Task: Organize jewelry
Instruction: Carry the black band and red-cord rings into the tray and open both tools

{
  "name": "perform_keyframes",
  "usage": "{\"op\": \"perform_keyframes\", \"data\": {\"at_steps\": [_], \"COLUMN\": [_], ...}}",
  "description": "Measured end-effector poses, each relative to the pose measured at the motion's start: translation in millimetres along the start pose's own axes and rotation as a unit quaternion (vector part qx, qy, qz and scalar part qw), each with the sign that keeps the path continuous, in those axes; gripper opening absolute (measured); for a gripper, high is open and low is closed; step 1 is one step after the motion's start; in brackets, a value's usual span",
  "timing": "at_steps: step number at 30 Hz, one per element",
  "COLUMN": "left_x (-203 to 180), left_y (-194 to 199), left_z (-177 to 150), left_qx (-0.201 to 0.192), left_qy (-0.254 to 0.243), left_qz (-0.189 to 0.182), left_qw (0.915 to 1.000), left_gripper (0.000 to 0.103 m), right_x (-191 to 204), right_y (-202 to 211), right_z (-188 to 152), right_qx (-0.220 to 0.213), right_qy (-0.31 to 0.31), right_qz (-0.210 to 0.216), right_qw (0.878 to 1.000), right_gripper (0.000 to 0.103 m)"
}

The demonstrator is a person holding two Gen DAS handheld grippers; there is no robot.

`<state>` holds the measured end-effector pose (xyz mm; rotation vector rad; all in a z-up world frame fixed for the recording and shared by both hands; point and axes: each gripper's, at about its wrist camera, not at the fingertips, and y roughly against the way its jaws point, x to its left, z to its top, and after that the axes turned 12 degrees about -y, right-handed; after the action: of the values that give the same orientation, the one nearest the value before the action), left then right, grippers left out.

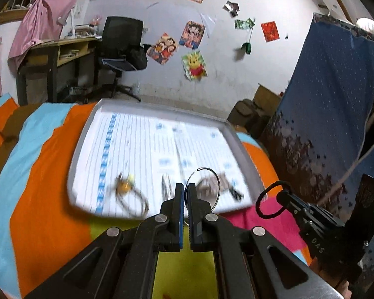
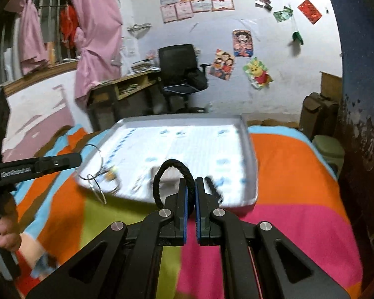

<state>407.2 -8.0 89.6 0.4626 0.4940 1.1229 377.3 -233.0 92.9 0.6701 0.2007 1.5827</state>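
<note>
A shallow grey tray point(image 1: 87, 129) lined with printed paper lies on a bright striped blanket. My left gripper point(image 1: 185, 189) is shut on a thin silver hoop point(image 1: 213, 173), held just above the tray's near edge. My right gripper point(image 2: 191, 183) is shut on a black braided cord loop point(image 2: 162, 172); in the left wrist view that black cord loop point(image 1: 260, 204) hangs right of the tray. In the tray lie a yellow-orange pendant on a dark cord point(image 1: 124, 186), a blurred brownish piece point(image 1: 207, 184) and a small black item point(image 1: 236, 194). The silver hoop point(image 2: 97, 184) also shows at the left gripper's tip.
The striped blanket point(image 2: 286, 174) covers the bed under the tray point(image 2: 249, 144). A hand point(image 2: 2, 229) holds the left gripper's handle. Beyond the bed stand a black office chair point(image 1: 122, 39) and a wooden desk point(image 1: 62, 49). A blue patterned cloth point(image 1: 324, 112) hangs at the right.
</note>
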Motion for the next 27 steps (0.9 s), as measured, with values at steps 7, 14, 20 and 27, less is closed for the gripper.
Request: {"op": "perform_keyframes", "data": {"at_steps": [7,14,20,27], "left_x": [8.7,16.7,12.3,7.5], "left_y": [-47.1,-76.5,-75.8,-30.7], "left_z": [2.6,-11.1,-15.9,-15.9], "left_qx": [0.008,0.042,0.052,-0.023], "left_qy": [0.021,0.036,0.021,0.022], "left_qz": [0.019,0.034,0.038,0.061], "left_qw": [0.9996,0.9979,0.9977,0.9976], "left_gripper": [0.003,0.003,0.018,0.071], "right_x": [-0.2,-4.1,-5.6,-8.1], "right_y": [-46.7,-67.3,-70.9,-43.4], "right_z": [14.1,2.9,3.0,12.0], "right_qx": [0.021,0.045,0.052,0.017], "right_qy": [0.005,0.003,0.003,0.004], "right_qz": [-0.049,-0.055,-0.054,-0.048], "right_qw": [0.999,0.997,0.997,0.999], "right_gripper": [0.005,0.005,0.013,0.033]}}
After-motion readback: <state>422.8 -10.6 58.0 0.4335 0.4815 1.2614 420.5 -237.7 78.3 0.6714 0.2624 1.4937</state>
